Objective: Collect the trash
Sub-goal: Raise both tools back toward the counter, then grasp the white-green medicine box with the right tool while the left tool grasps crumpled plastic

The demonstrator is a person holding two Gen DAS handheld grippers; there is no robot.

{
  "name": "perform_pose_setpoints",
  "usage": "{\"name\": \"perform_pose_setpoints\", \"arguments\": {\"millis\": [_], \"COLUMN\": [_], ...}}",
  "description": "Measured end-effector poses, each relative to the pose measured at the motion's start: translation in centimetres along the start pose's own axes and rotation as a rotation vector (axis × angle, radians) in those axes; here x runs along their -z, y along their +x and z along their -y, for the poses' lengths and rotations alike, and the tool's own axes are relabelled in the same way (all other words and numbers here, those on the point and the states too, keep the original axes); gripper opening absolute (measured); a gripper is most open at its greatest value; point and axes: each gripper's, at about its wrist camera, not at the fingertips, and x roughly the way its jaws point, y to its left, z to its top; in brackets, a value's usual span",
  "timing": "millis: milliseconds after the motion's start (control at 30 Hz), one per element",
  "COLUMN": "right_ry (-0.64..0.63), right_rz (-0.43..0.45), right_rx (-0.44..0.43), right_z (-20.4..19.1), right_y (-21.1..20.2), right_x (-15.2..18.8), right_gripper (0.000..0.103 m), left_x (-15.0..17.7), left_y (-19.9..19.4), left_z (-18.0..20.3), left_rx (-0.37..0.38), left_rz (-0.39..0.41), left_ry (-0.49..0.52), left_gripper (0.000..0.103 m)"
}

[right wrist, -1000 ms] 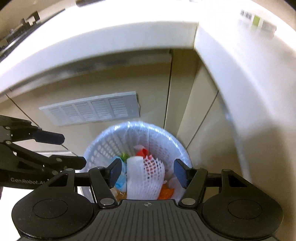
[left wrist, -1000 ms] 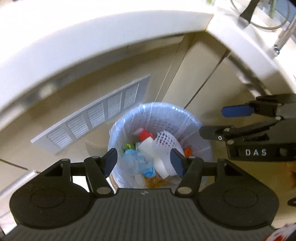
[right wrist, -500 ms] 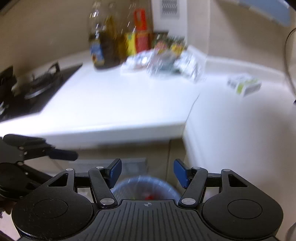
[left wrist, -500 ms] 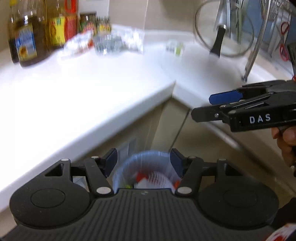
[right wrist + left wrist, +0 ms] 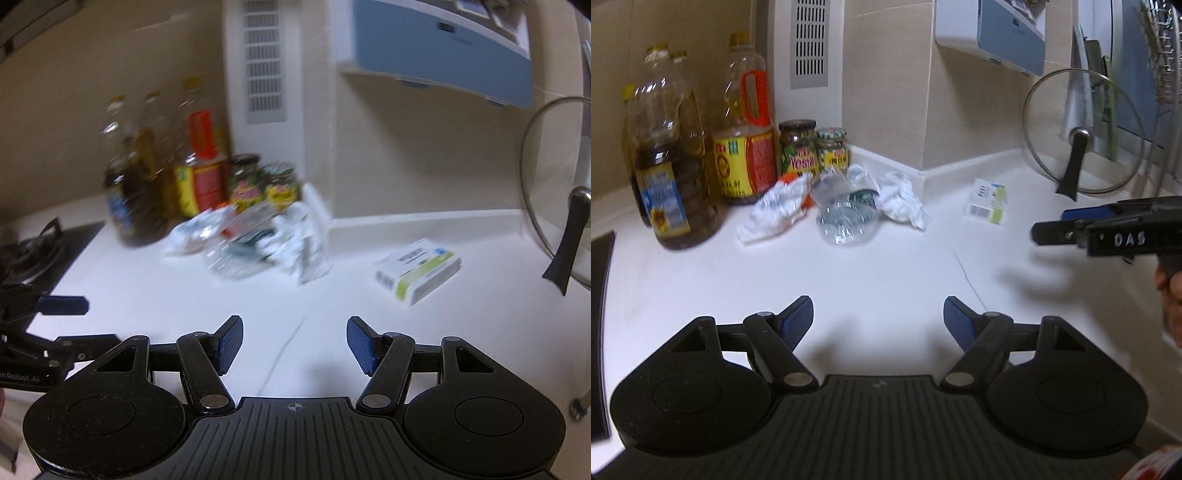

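Oil bottles and sauce jars by the wall, glass lid leaning upright at right.

Ahead of the jaws, crumpled trash lies on the bench before the jars; a box sits to its right.

Beige tiled walls meet in a corner above a white countertop, with a grey vent
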Motion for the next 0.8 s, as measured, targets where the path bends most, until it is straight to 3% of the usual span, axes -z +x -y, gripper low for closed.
{"name": "perform_pose_setpoints", "arguments": {"millis": [200,400,667,800], "right_ry": [0.035,0.056,0.119,0.202], "right_rz": [-0.019,-0.051,-0.052,-0.053], "right_rx": [0.072,0.088,0.097,0.078], "right_z": [6.0,10.7,15.2,16.9], "right_y": [3.0,5.5,7.8,9.2], "right_x": [-1.9,-2.8,-3.9,-4.3], "right_gripper": [0.062,0.062,0.062,0.074], "left_x": [-2.7,-5.6,-8.3,-8.6], "left_y": [4.4,10.2,18.3,21.1], "left_z": [1.7,4.4,7.3,7.8], "left_rx": [-0.021,-0.046,-0.124,-0.163], "left_rz": [0.0,0.003,-0.036,-0.062], "left_ry": [0.036,0.075,0.293,0.391], "left_gripper": [0.078,0.078,0.082,0.082]}}
